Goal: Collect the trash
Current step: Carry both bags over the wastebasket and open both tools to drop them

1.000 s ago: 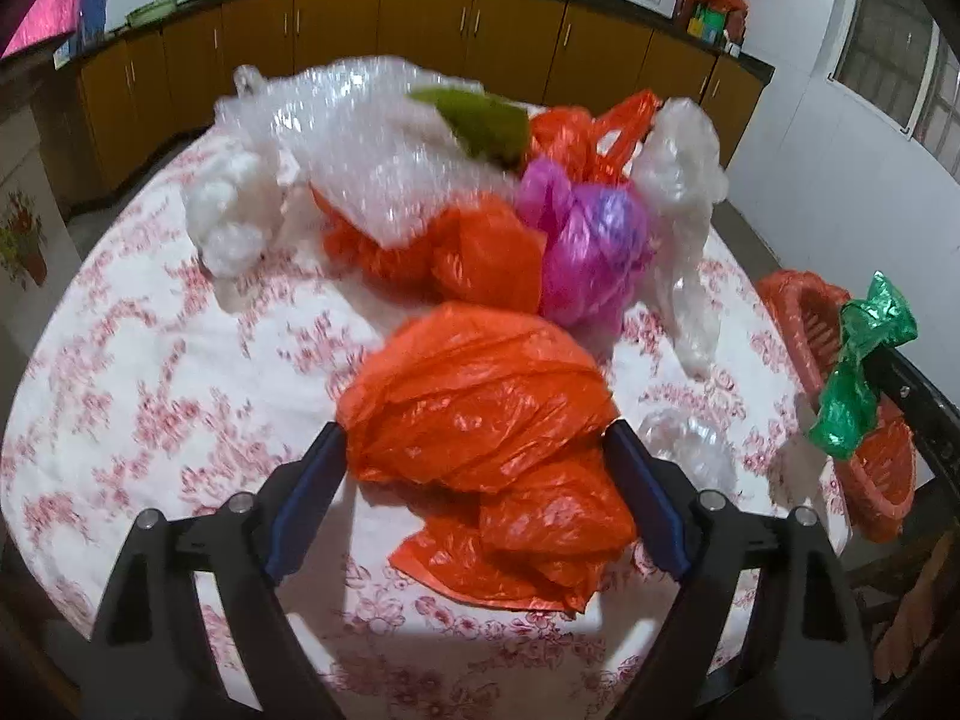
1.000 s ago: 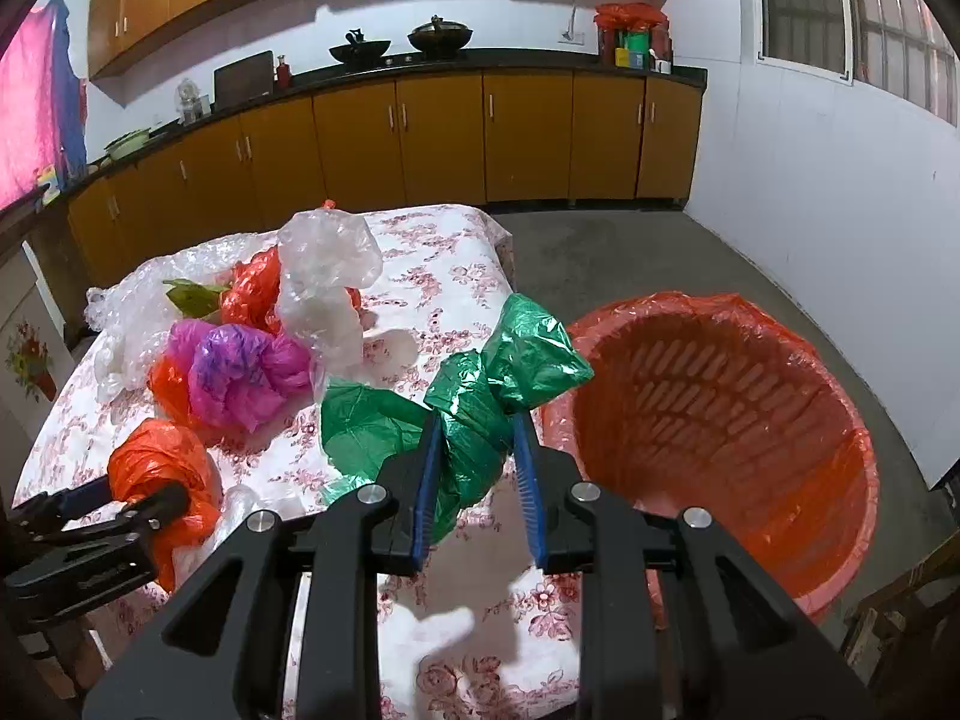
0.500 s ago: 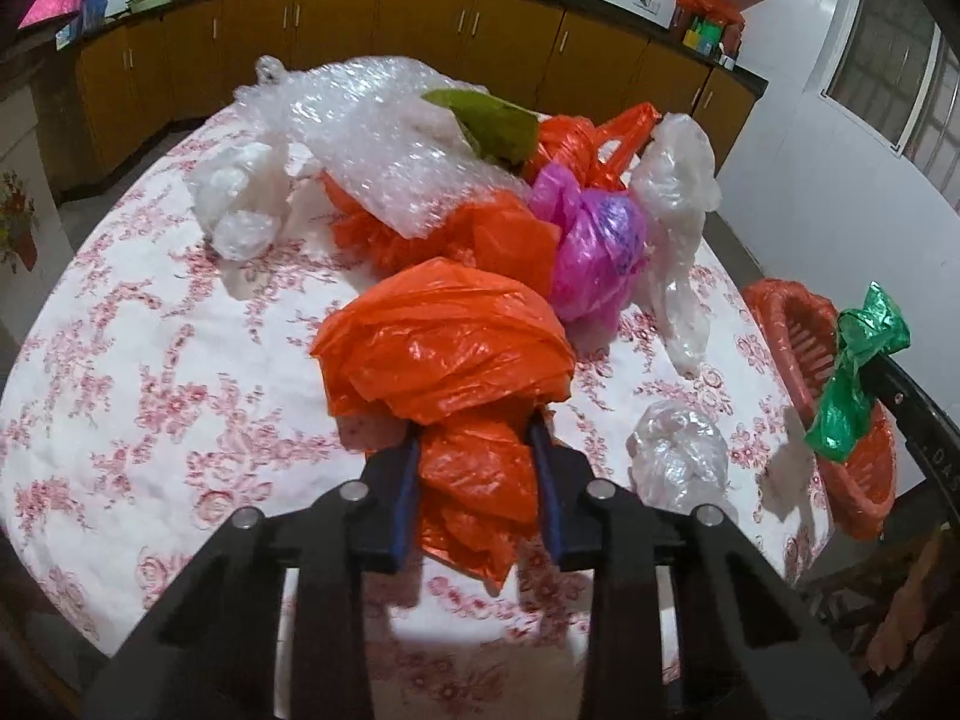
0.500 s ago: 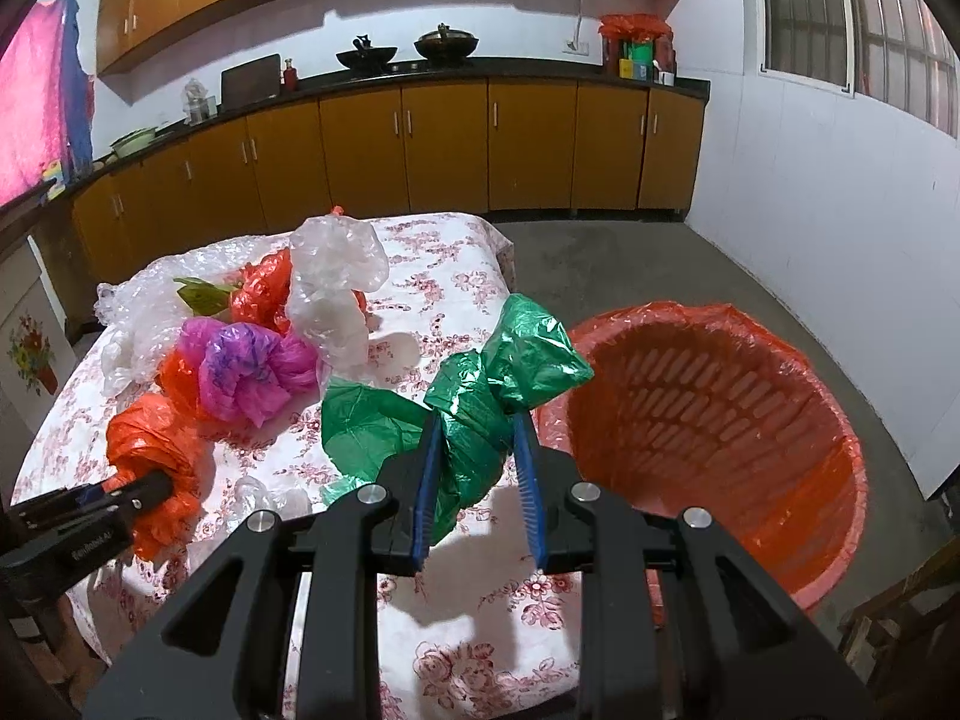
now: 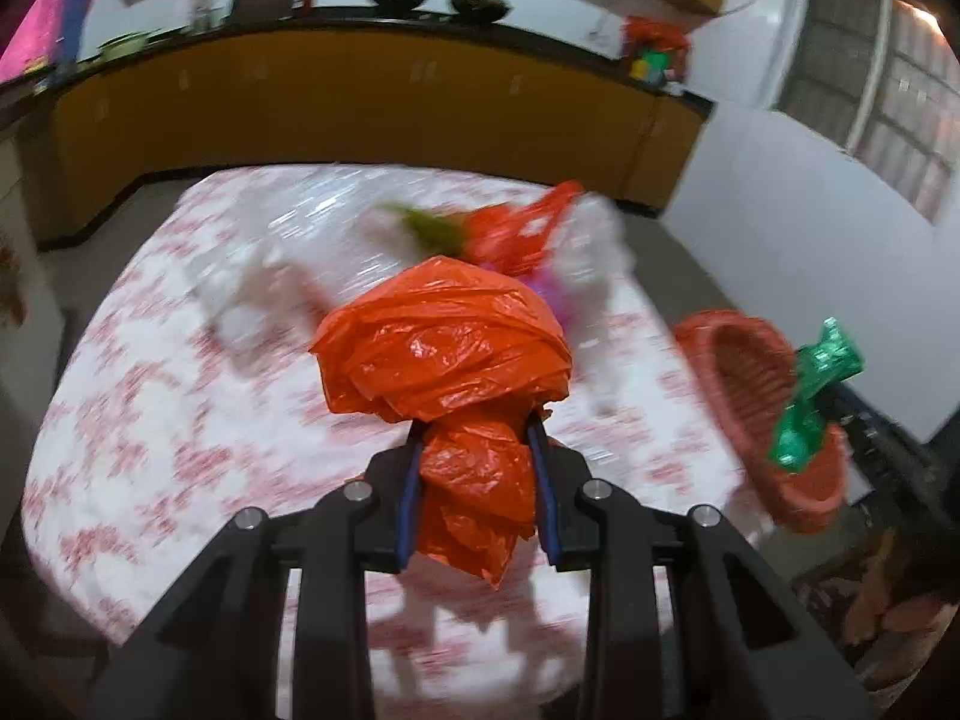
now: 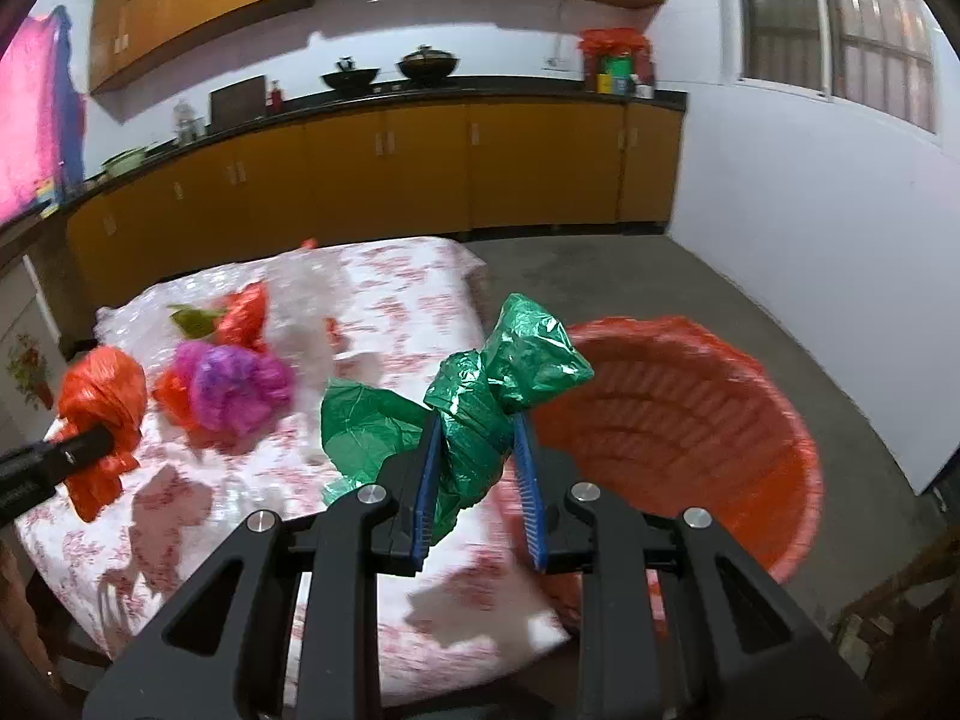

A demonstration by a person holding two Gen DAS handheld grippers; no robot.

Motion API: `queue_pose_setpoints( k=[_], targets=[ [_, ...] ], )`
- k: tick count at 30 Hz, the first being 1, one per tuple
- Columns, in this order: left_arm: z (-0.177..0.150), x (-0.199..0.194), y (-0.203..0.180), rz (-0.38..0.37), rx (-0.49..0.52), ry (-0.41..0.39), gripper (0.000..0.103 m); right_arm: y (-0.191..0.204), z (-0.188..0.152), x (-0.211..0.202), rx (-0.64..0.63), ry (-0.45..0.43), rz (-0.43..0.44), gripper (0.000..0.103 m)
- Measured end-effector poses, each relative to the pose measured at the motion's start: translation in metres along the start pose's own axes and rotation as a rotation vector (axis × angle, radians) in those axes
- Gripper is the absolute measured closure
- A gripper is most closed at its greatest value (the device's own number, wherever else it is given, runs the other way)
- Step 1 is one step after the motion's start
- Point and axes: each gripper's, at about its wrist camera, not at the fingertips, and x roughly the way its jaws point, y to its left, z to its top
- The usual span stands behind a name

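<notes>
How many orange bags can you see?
3, maybe more hidden. One orange bag is in the left gripper, one lies at the pile's far side, one peeks from under the purple bag.

A home kitchen, as shown by its cabinets, cookware and covered table.

A dark countertop (image 6: 480, 97) is carried on a long run of orange-brown base cabinets (image 6: 384, 180), and matching wall cabinets (image 6: 180, 6) are mounted above it. Two dark woks (image 6: 427, 63) are set on the counter, with jars and containers (image 6: 615, 69) kept at its far end. A table is covered with a red-and-white floral tablecloth (image 6: 414, 300). White walls, a barred window (image 6: 840, 12) and a bare concrete floor (image 6: 600, 276) are seen around it.
</notes>
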Motion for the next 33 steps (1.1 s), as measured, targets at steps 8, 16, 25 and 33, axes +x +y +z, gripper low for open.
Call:
queue_pose_setpoints(
  k=[8, 16, 25, 33],
  targets=[
    [0.026, 0.024, -0.096, -0.221, 0.118, 0.044, 0.072, -0.068, 0.006, -0.014, 0.101, 0.001, -0.109, 0.078],
    [0.031, 0.069, -0.173, -0.33, 0.228, 0.11, 0.072, -0.115, 0.007, -0.01, 0.146, 0.005, -0.16, 0.078],
    [0.035, 0.116, -0.211, -0.364, 0.281, 0.172, 0.071, -0.142, 0.01, 0.009, 0.189, 0.014, -0.15, 0.078],
    [0.032, 0.142, -0.229, -0.354, 0.288, 0.21, 0.06, -0.157, 0.014, 0.019, 0.232, 0.006, -0.124, 0.075]
  ],
)
